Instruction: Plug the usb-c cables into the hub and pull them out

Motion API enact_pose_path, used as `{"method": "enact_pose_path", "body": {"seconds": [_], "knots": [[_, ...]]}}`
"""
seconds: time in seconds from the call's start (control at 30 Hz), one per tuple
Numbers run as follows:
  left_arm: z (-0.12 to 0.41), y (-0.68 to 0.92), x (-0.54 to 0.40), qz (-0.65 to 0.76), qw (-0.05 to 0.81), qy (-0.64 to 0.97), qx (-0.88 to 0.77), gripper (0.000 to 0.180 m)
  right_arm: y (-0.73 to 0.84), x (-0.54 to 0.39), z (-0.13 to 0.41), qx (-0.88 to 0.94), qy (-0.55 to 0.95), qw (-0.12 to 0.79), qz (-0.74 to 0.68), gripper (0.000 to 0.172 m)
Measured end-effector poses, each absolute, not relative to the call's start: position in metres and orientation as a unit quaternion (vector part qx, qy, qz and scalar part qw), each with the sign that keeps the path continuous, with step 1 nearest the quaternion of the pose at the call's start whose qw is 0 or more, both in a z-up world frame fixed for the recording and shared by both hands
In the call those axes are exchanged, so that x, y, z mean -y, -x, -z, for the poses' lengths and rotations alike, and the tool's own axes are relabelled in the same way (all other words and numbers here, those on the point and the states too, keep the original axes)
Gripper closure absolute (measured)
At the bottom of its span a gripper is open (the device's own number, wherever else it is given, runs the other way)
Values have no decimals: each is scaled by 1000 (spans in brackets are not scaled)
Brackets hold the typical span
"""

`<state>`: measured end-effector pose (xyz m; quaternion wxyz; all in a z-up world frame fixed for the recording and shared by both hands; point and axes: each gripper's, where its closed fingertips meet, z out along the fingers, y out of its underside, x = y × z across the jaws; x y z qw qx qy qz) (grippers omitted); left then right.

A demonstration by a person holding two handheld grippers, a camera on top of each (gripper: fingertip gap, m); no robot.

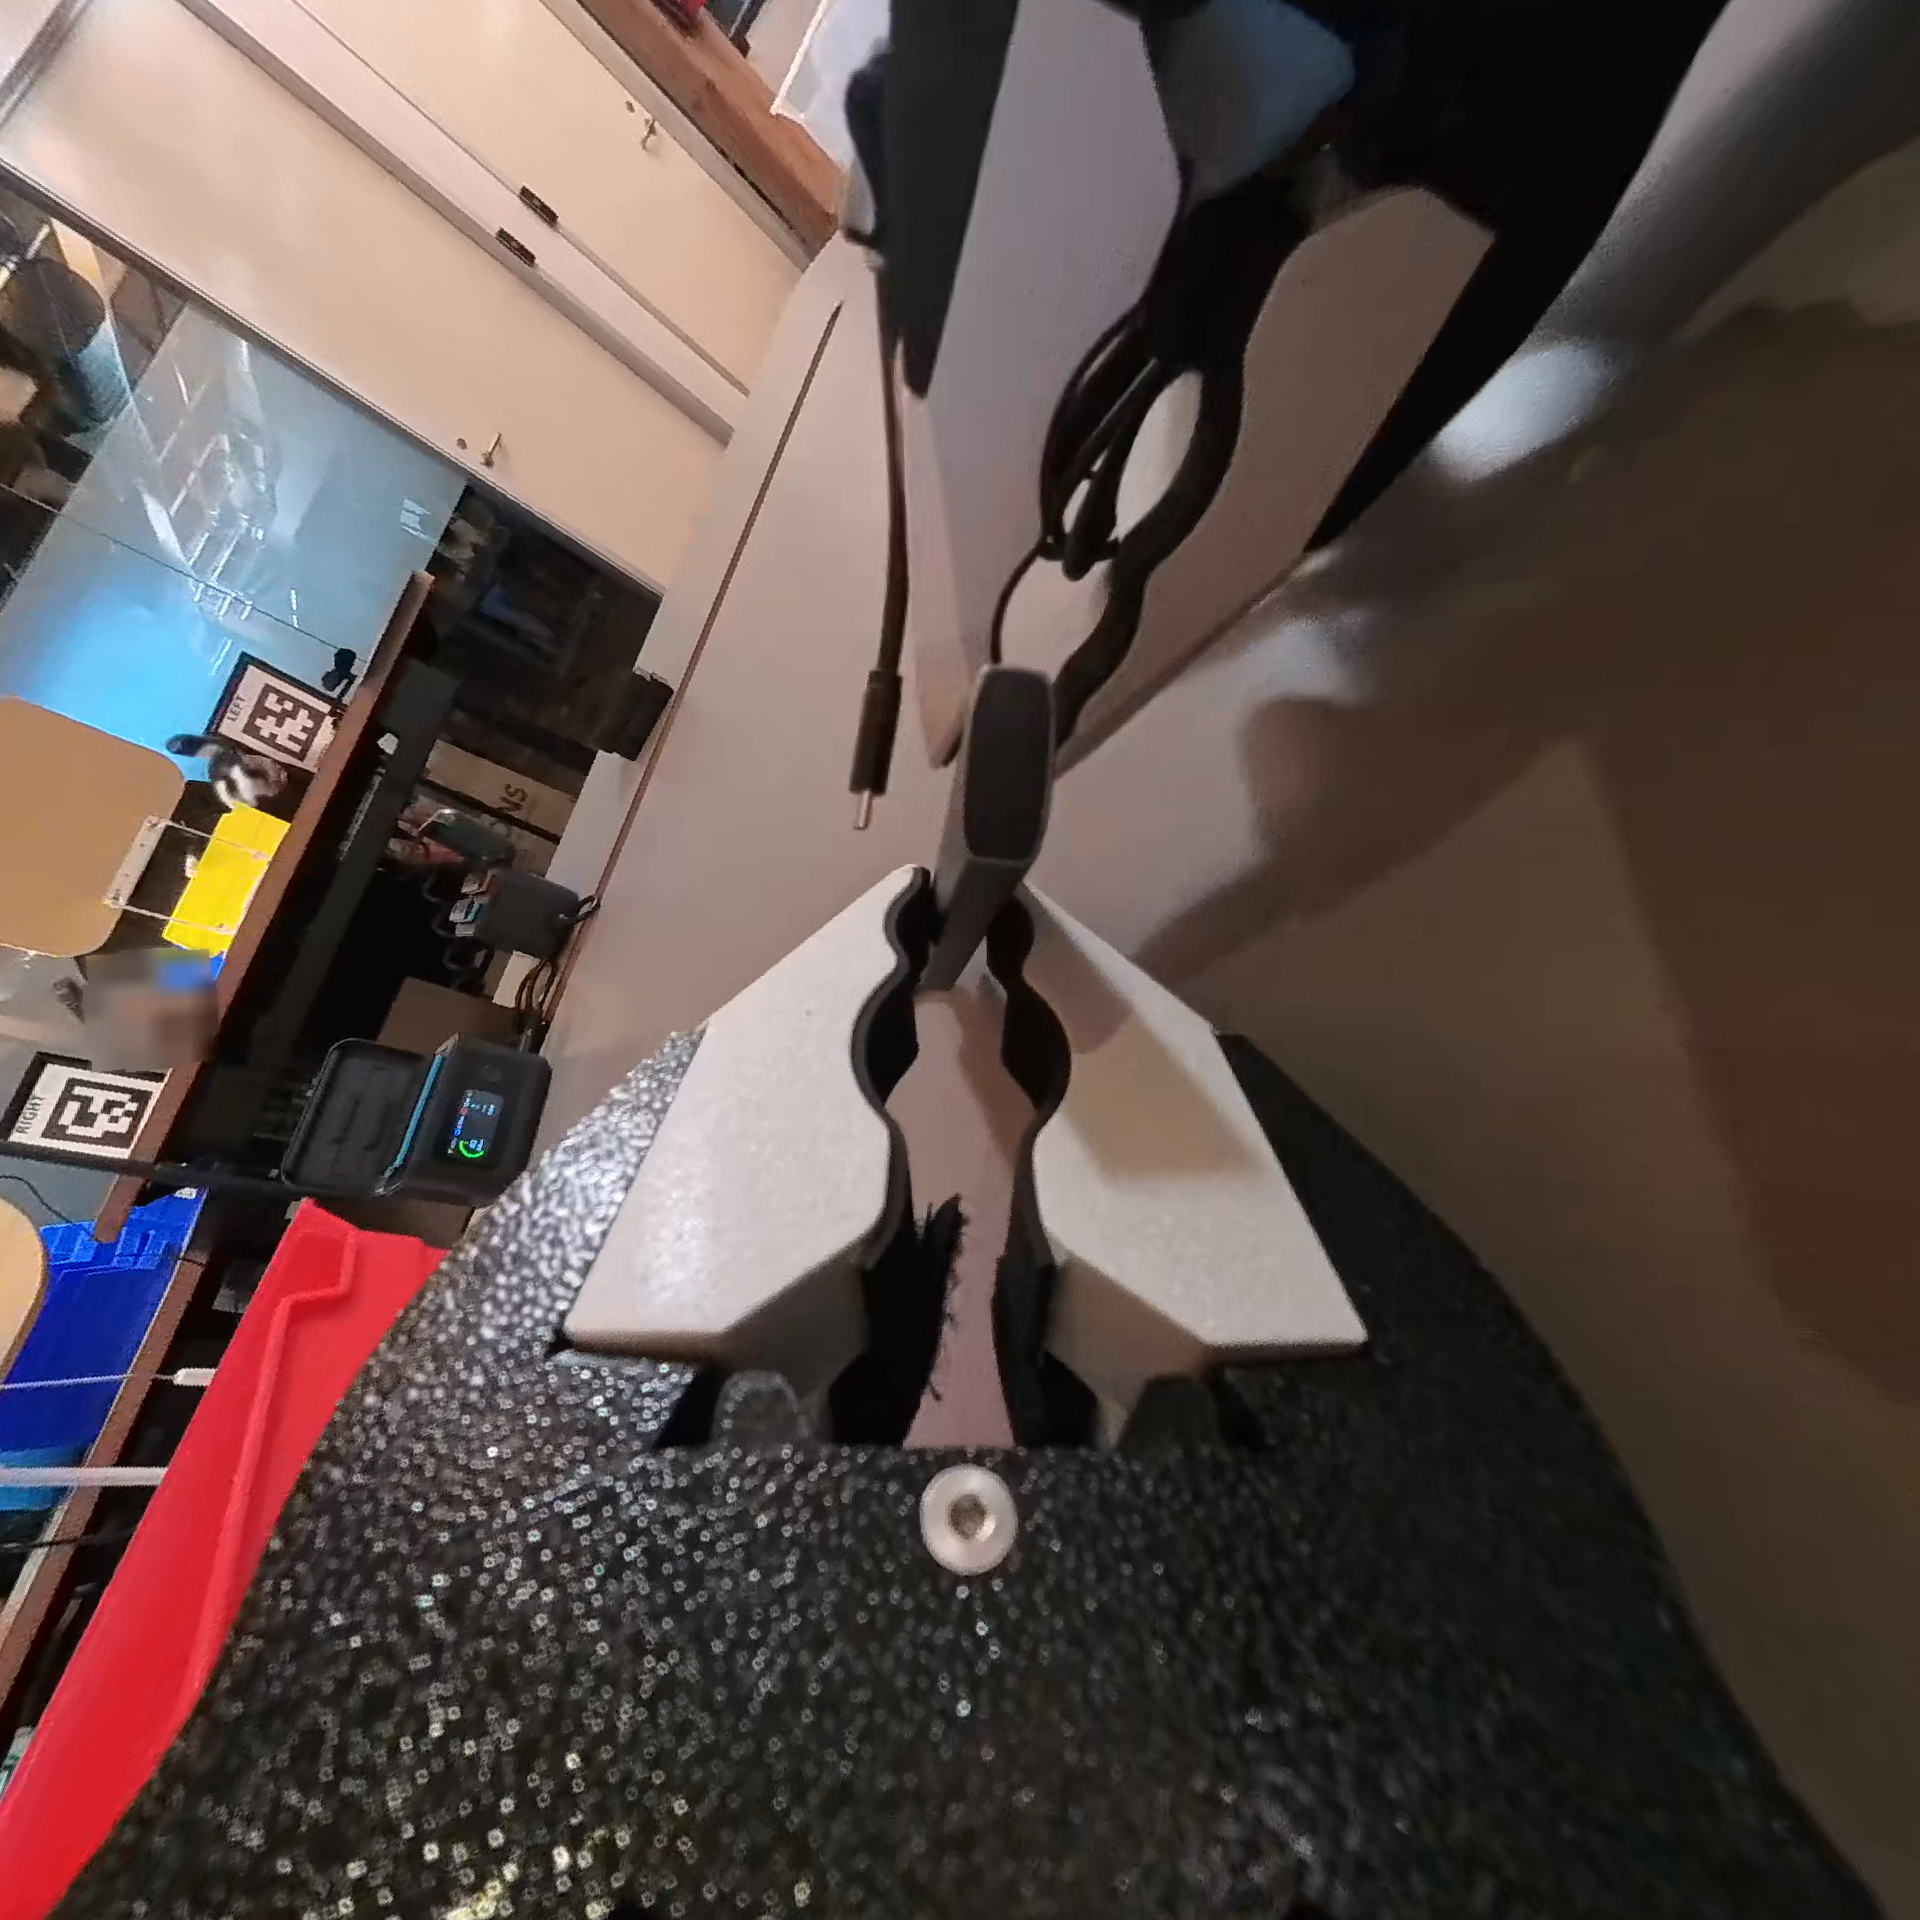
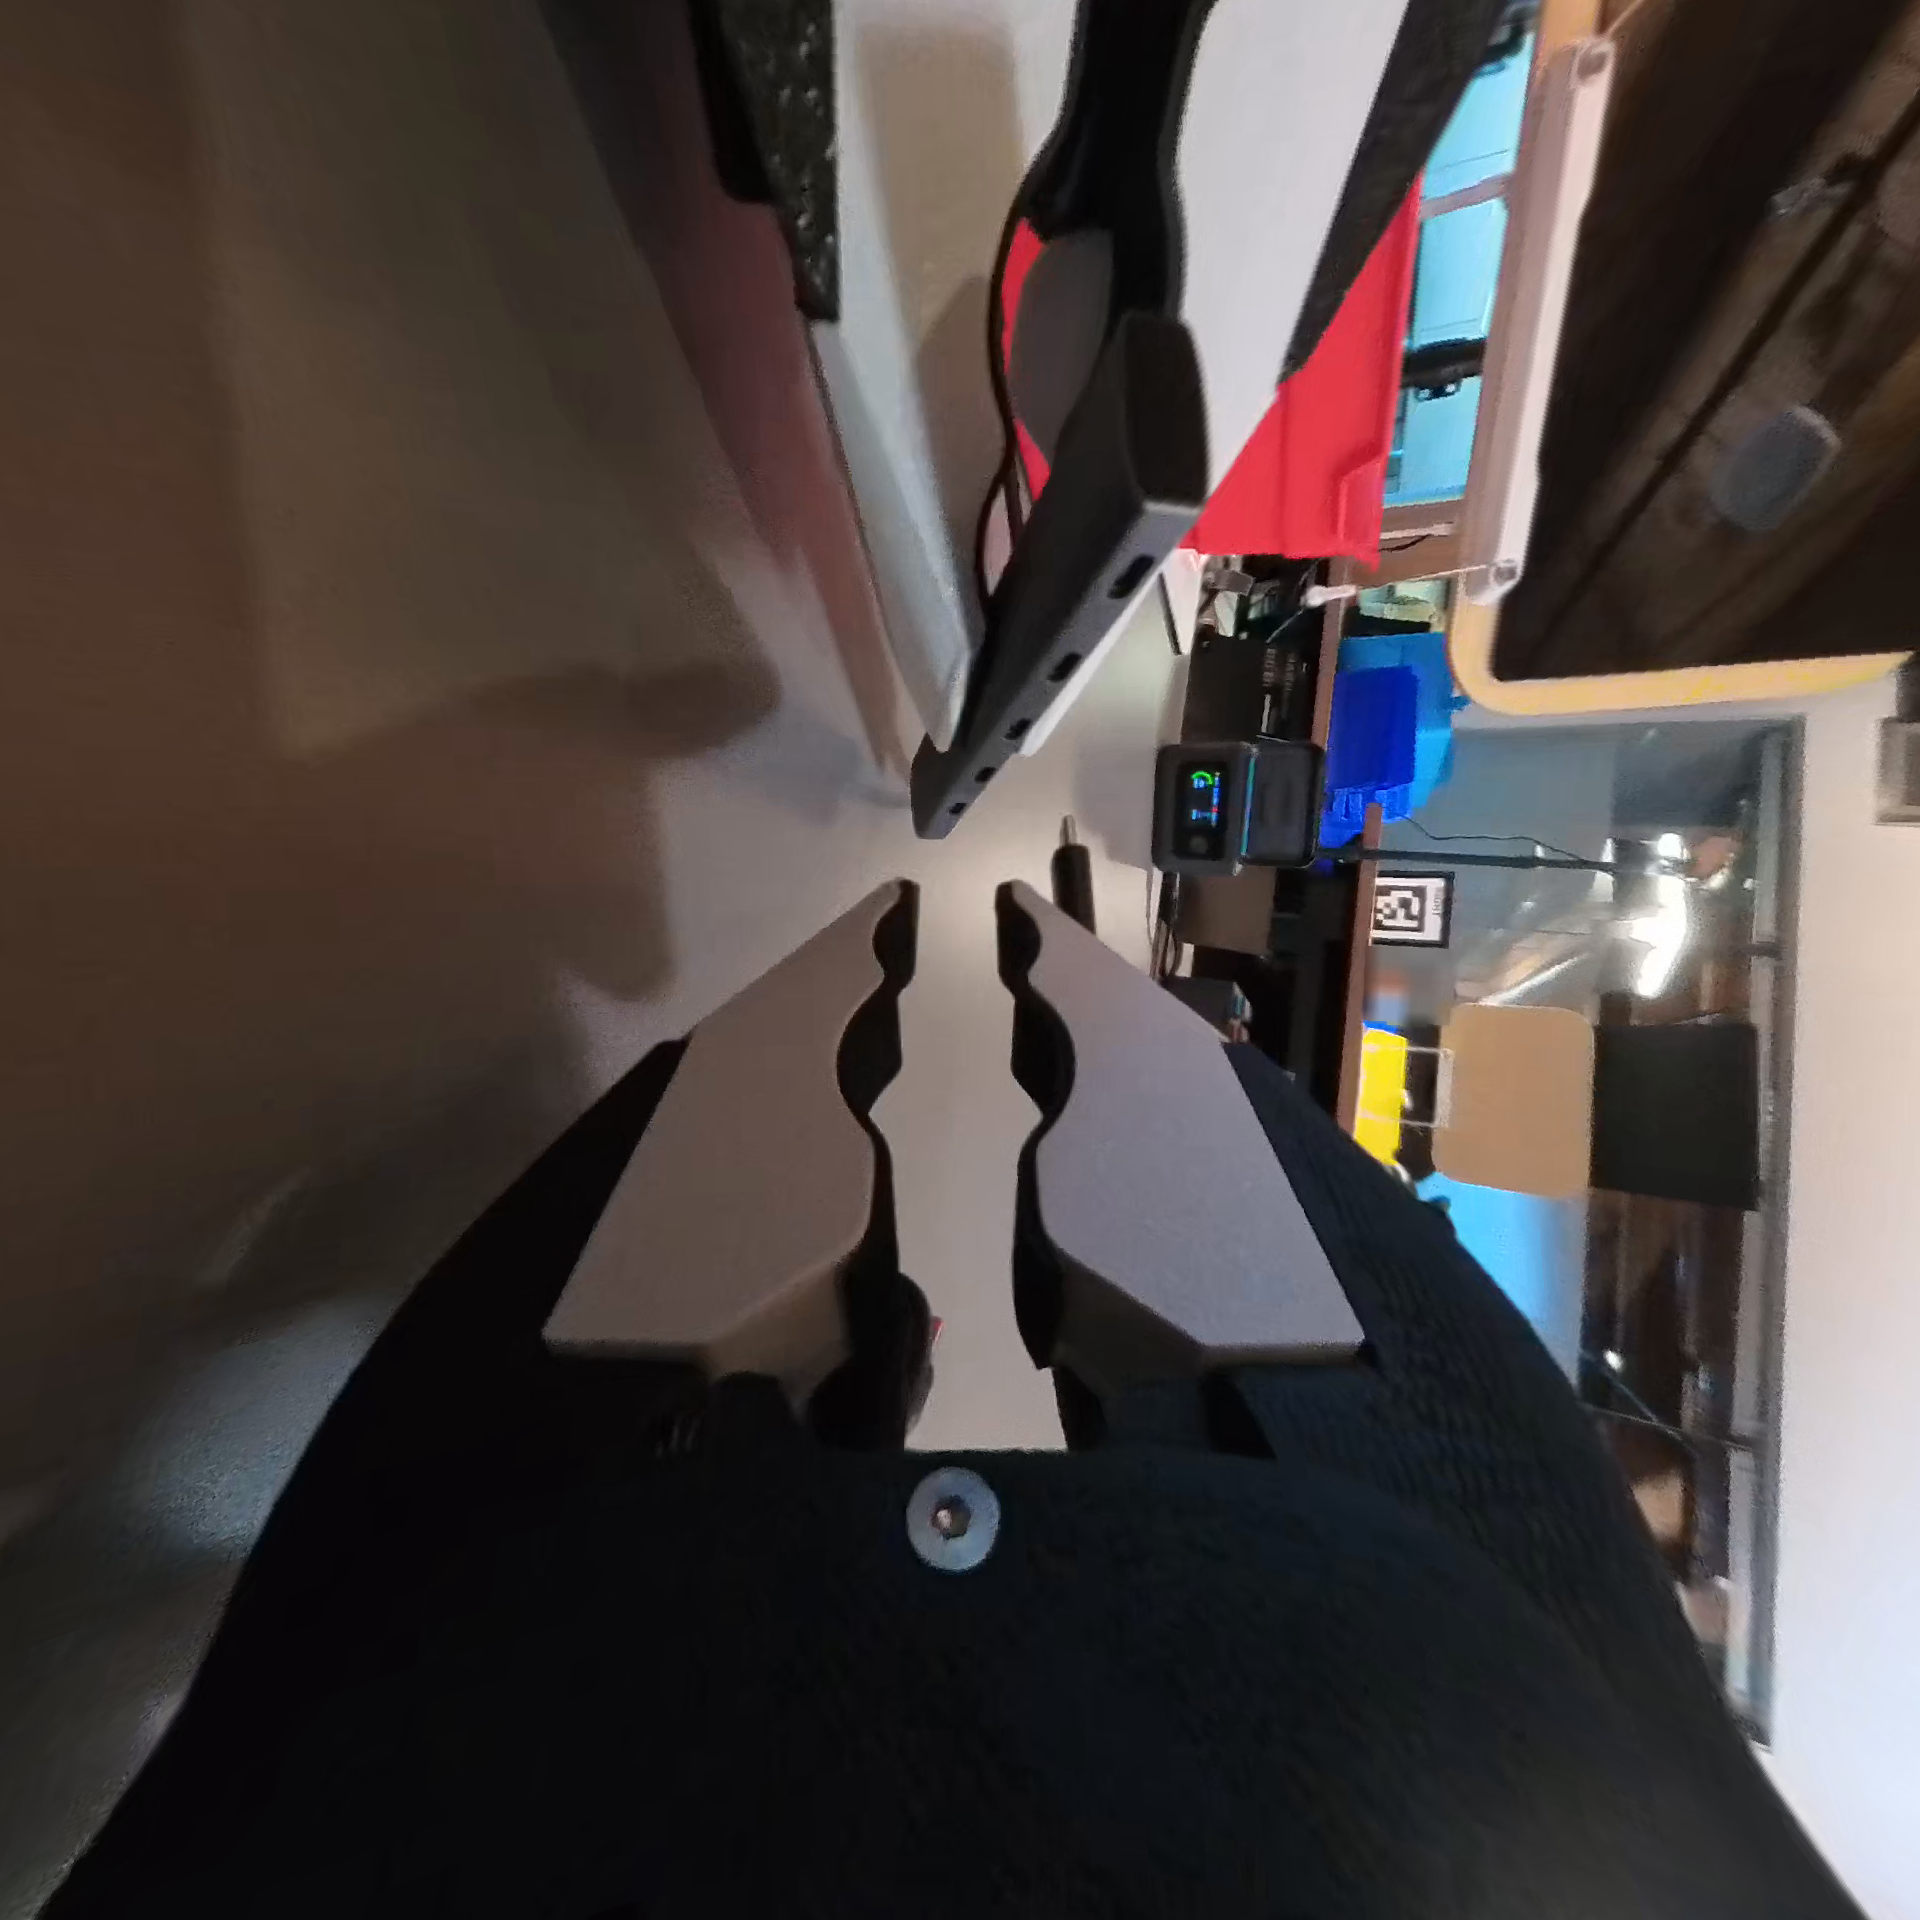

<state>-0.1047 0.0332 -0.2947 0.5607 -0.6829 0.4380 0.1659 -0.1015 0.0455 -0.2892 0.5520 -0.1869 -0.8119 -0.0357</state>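
White tabletop (image 2: pixel 956 1143) lies below; left claw (image 1: pixel 961 914) pinches the grey hub (image 1: pixel 997 790), right claw (image 2: pixel 956 904) spread, bare, cable plug (image 2: pixel 1072 873) just beside its tip.

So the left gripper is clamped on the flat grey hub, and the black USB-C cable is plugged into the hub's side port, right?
Not quite. The left gripper does clamp the flat grey hub, but the black USB-C cable is unplugged: its plug hangs free beside the hub in the left wrist view, and the right wrist view shows the side ports empty.
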Motion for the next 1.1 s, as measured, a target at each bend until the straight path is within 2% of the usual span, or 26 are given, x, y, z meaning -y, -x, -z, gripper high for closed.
{"method": "enact_pose_path", "body": {"seconds": [0.1,0.17,0.3,0.33,0.47,0.57,0.67,0.73,0.87,0.97,1.07,1.1], "knots": [[295,105,-34,-163,562,684,-435,171,101,-43,290,810,199,551,18,159],[293,105,-35,-165,566,684,-429,171,100,-41,286,806,206,556,9,172],[292,106,-36,-174,569,681,-427,172,94,-28,282,807,229,544,-29,172],[292,106,-36,-173,569,681,-427,172,91,-22,283,814,246,524,-53,167],[291,106,-36,-163,573,684,-422,171,71,14,267,820,325,420,-213,158],[289,107,-35,-151,579,686,-414,171,54,30,231,795,362,346,-343,156],[289,108,-35,-141,581,689,-409,171,57,10,189,712,429,346,-435,151],[291,106,-35,-140,578,690,-412,171,66,-20,193,677,496,364,-405,145],[291,106,-35,-138,576,691,-414,171,78,-37,255,721,546,329,-270,130],[291,106,-36,-135,577,691,-413,171,85,-36,288,748,551,292,-229,139],[290,106,-35,-141,577,686,-421,171,90,-40,293,743,559,281,-236,169],[287,104,-33,-146,582,676,-427,171,89,-40,292,741,563,267,-250,170]]}}
